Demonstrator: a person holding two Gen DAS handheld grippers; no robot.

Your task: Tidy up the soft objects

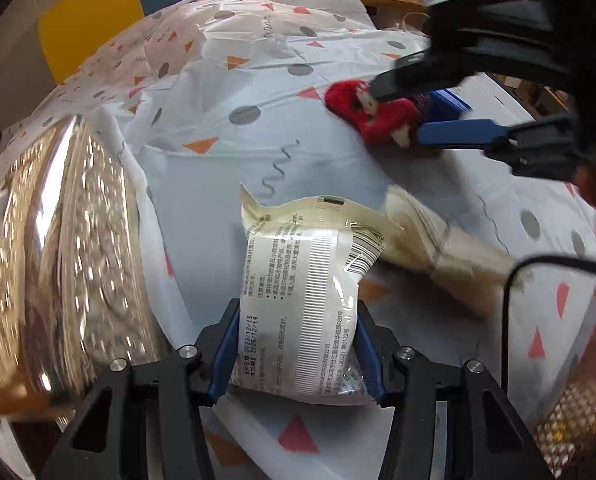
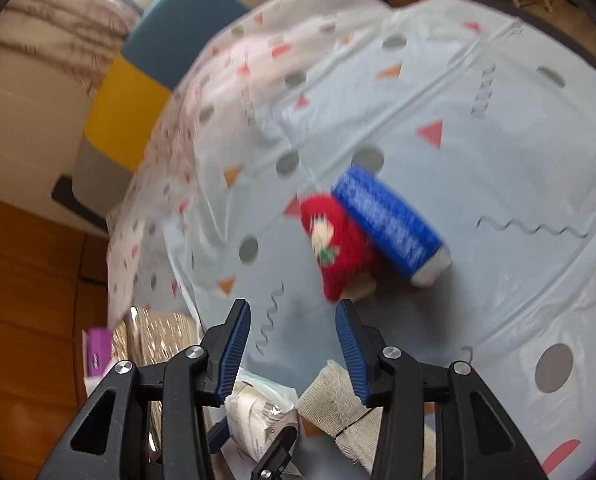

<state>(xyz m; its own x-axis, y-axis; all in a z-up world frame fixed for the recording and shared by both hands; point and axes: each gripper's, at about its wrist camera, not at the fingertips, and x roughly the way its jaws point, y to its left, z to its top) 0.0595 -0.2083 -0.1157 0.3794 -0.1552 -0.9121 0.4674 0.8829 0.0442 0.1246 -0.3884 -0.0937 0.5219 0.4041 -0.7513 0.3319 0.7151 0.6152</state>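
Observation:
My left gripper (image 1: 298,340) is shut on a cream plastic packet (image 1: 301,296) with printed text and a barcode, held just above the table. The packet also shows at the bottom of the right wrist view (image 2: 258,416). My right gripper (image 2: 294,340) is open and empty, hovering over the table just short of a red plush toy (image 2: 337,240). A blue knitted roll (image 2: 389,224) lies against the toy's far side. In the left wrist view the right gripper's fingers (image 1: 457,134) sit on either side of the red toy (image 1: 373,112).
A patterned tablecloth (image 1: 226,152) with dots and triangles covers the table. A shiny gold foil bag (image 1: 58,248) stands at the left. A beige cloth roll (image 1: 437,244) lies right of the packet, also in the right wrist view (image 2: 337,404). A purple item (image 2: 96,348) sits near the gold bag.

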